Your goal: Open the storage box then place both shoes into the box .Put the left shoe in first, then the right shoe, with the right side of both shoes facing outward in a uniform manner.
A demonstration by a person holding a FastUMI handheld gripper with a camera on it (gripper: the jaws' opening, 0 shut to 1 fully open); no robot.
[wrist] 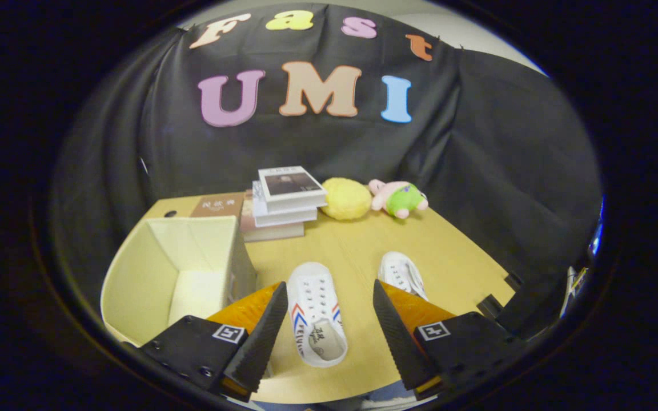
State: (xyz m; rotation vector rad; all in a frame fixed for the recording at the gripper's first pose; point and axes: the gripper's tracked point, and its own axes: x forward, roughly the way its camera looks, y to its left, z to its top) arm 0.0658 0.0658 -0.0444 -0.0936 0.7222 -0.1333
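Second shoe (pixel 402 275): heel end hidden behind right finger (pixel 398 331) of tool (pixel 329 305); toe half alone visible.

Storage box (pixel 135 274): near corner and front wall covered by tool body and left finger (pixel 257 339); box floor partly seen.

Shoe between fingers (pixel 316 319): insole print and side lettering too small to read.

Brown book (pixel 217 206): partly hidden behind box rim and book stack (pixel 286 202).

Surface (pixel 357 240): near edge cut off below tool.

light: even, bright overhead | shadows: soft | focus: sharp centre | edges: fisheye-bent, dim
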